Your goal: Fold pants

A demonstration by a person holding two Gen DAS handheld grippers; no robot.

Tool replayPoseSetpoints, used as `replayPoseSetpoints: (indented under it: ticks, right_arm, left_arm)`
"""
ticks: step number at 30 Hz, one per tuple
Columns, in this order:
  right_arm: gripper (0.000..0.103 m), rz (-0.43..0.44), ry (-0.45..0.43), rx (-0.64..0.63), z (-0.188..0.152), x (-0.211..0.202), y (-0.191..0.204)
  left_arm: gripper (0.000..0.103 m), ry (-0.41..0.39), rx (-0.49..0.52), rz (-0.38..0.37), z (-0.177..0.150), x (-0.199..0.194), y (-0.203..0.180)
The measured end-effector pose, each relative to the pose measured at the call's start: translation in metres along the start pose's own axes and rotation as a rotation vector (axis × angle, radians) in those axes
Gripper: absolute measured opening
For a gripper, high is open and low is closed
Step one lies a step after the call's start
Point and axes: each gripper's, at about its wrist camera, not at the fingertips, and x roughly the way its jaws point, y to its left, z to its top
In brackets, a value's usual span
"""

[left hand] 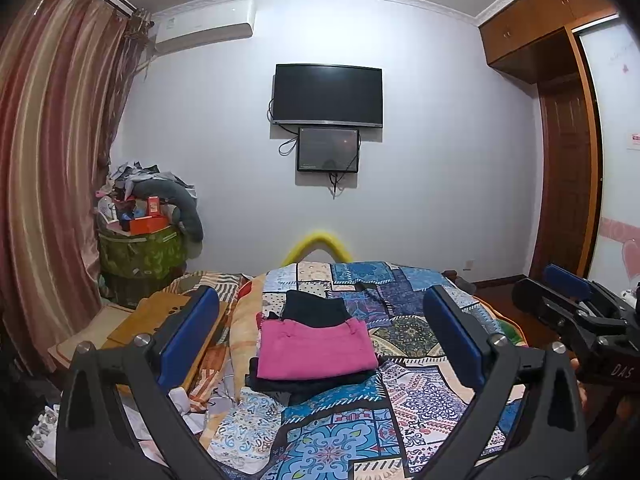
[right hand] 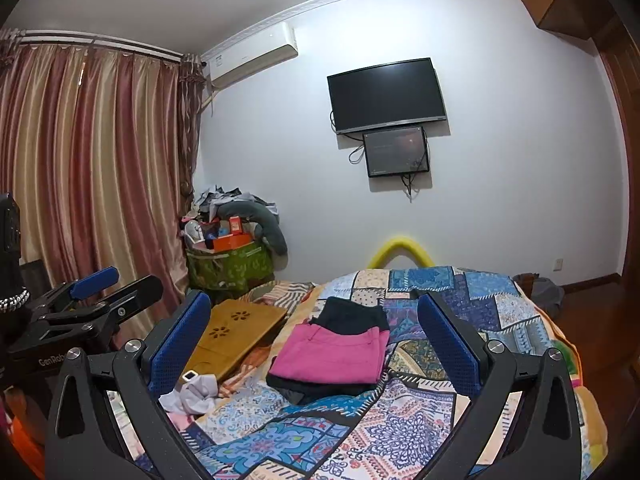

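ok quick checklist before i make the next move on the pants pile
1. Left claw open and empty: ok.
2. Right claw open and empty: ok.
3. Pink pants folded flat on top of the pile: ok.
4. Dark garments beneath and behind the pink pair, neatly folded: cannot tell.
5. Pile fully on the patchwork quilt, away from its edge: ok.
6. Unfolded pants left to do: cannot tell.

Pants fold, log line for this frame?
left tool: open, empty | right tool: open, empty | pink pants: folded, on dark stack | bed: clear of tools
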Motion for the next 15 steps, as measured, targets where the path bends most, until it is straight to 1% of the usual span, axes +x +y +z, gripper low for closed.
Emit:
replayPoseSetpoints:
  ticks: [8, 15]
  right_arm:
    - [0.103, -0.006, -0.001, 0.002, -0.0005, -0.0005, -0.0011]
    - [0.103, -0.020, -0.004, -0.001, -0.0012, -0.0014, -0.0016]
  left_arm:
    - [0.103, 0.000, -0.011, -0.014, -0.0009, 0.0023, 0.0018]
    - [0.103, 0.017, -0.008, -0.025, -0.0011, 0.0058, 0.0004]
